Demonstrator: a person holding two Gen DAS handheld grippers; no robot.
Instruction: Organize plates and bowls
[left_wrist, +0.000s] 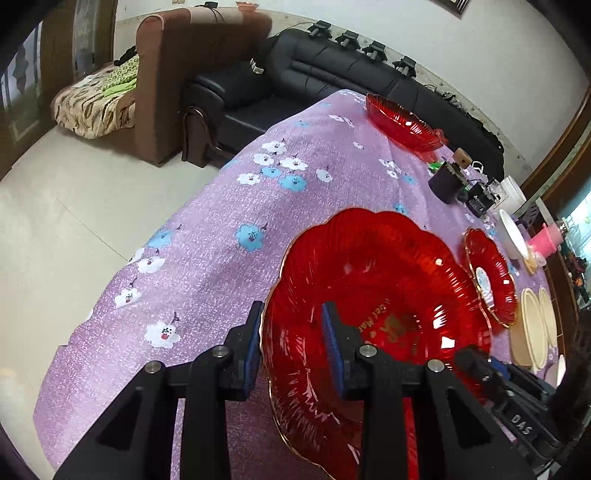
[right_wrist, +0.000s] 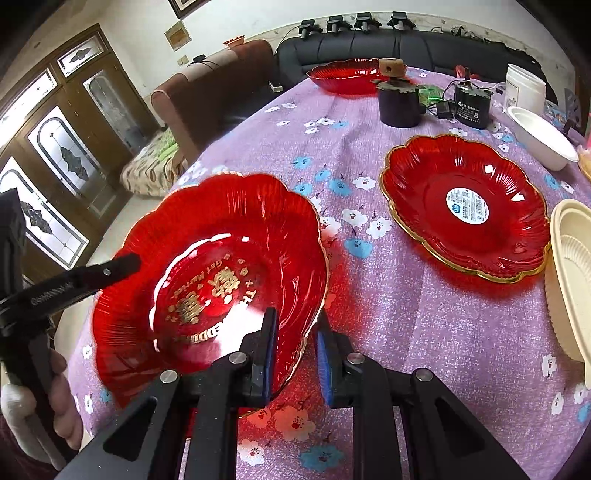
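A red scalloped plate with gold lettering is held above the purple tablecloth; it also shows in the left wrist view. My left gripper straddles its left rim with the jaws set wide. My right gripper straddles its right rim, jaws also apart. A second red plate with a white sticker lies on the table to the right and shows in the left wrist view. A third red plate sits at the far end.
A white bowl, cream trays, a dark cup, a black adapter and a white tub stand on the floral tablecloth. Sofas stand beyond the table.
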